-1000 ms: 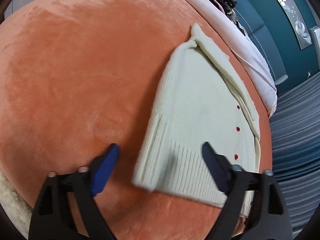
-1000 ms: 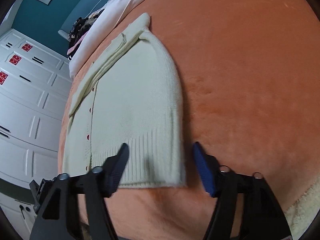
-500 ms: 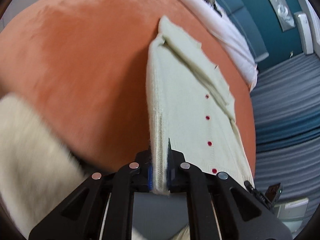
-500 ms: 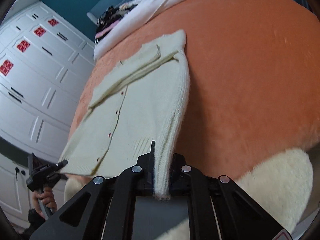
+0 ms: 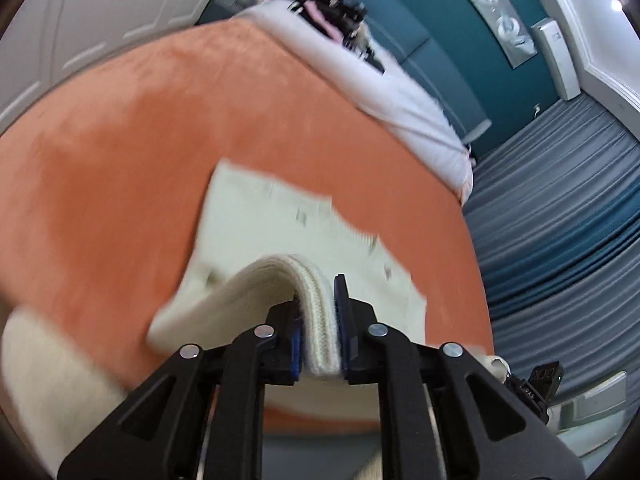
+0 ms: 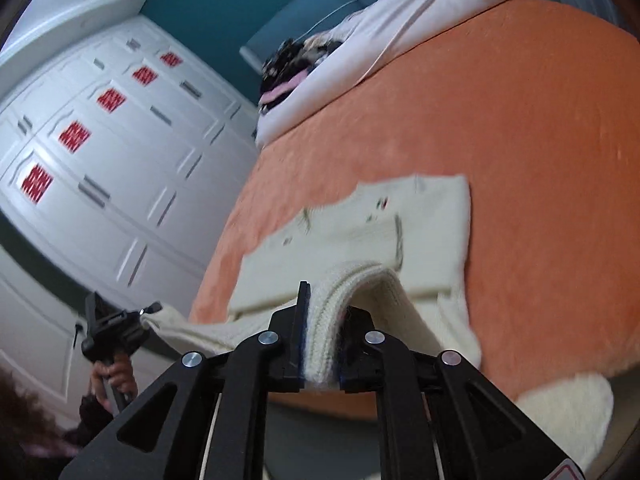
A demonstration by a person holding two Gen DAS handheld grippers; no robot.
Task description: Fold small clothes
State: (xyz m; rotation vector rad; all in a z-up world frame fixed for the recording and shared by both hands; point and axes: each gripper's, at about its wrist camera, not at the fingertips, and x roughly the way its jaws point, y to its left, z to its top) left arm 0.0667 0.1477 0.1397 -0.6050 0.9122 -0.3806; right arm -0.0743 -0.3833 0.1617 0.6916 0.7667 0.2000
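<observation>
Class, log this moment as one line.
left gripper: shut on cardigan | right gripper: shut on cardigan | hem lifted above orange blanket

the left wrist view rides right behind the left tongs (image 5: pixel 320 328), low at the near edge of the bed (image 5: pixel 160 128), facing up its length toward the teal wall (image 5: pixel 440 48) and grey curtains (image 5: pixel 560 220). the right wrist view sits just as close behind the right tongs (image 6: pixel 320 336), angled across the bed (image 6: pixel 520 120) toward the white wardrobe (image 6: pixel 100 160). both share the cream cardigan (image 5: pixel 288 220) (image 6: pixel 400 228), the orange cover and the white bedding (image 5: pixel 400 96) (image 6: pixel 400 24); the right view also catches the left tongs (image 6: pixel 116 332).
</observation>
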